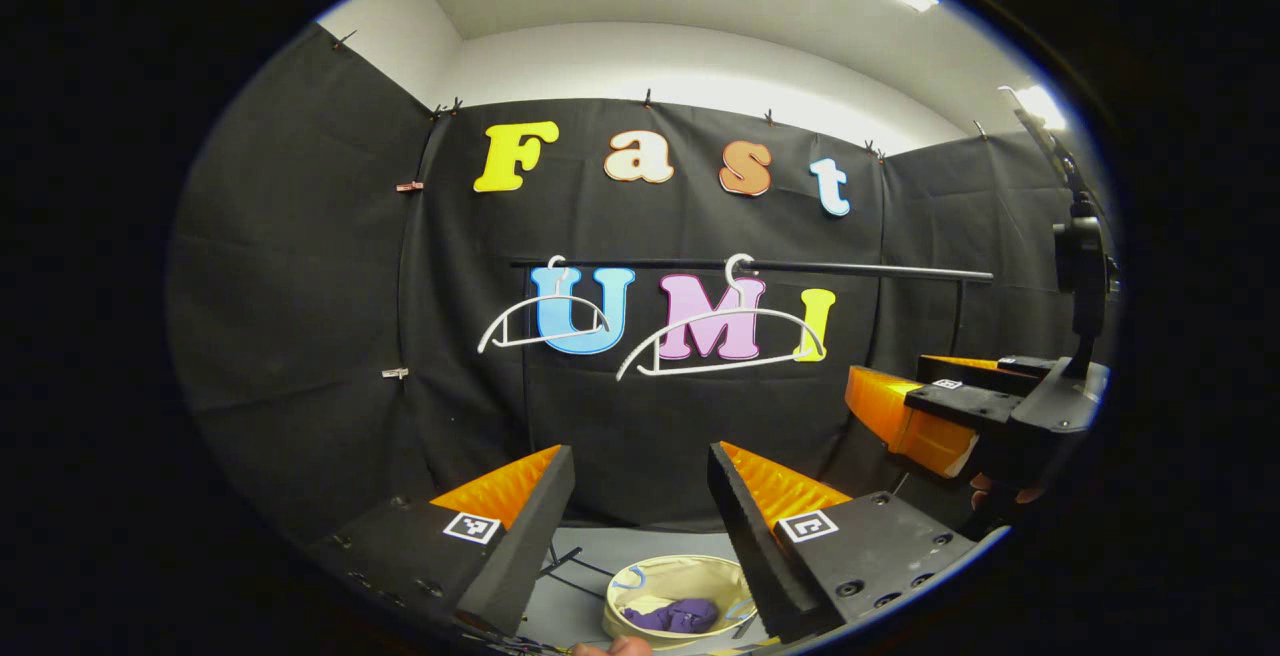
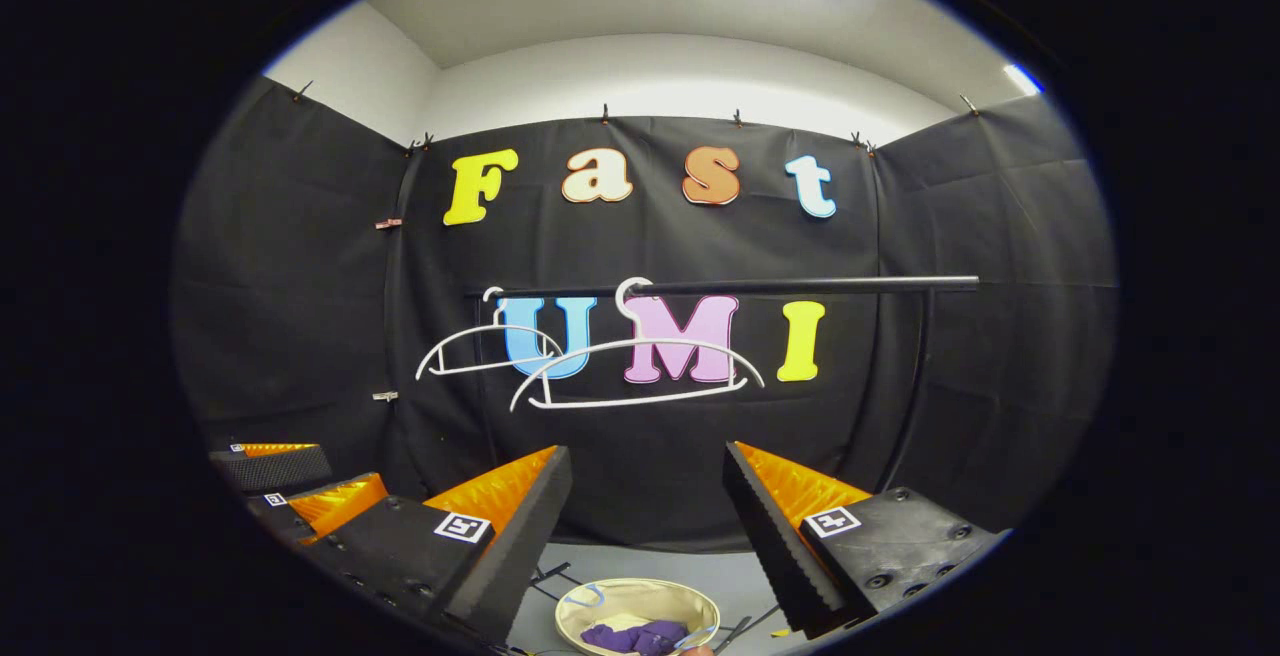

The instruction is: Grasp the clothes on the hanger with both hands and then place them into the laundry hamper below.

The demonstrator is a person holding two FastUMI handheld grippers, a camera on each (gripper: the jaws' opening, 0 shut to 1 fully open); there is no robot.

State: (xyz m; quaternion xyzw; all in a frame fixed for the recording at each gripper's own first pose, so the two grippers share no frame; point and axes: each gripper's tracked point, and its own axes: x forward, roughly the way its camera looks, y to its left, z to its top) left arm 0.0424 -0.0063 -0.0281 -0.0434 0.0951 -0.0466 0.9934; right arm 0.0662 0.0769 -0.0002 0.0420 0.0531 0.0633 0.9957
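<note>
The purple clothes lie bunched in the bottom of the laundry hamper, a round, pale yellow tub with a light blue handle loop on its rim, standing on the grey floor below the rail. In the right gripper view the same purple clothes sit inside the hamper at the lower edge, between and beyond that gripper's own fingers. Above, a black rail runs across the booth's black wall and carries two bare white hangers: a smaller hanger to the left and a larger hanger beside it, both hooked over the rail and hanging free. The left gripper is held over the hamper with its fingers spread wide apart, holding nothing. The right gripper is likewise wide open and holds nothing, its fingers framing the hamper from above. In the left gripper view the right gripper shows off to the right, well apart from the hangers, with part of a hand under it. Thin dark stand legs cross the floor just left of the hamper.
</note>
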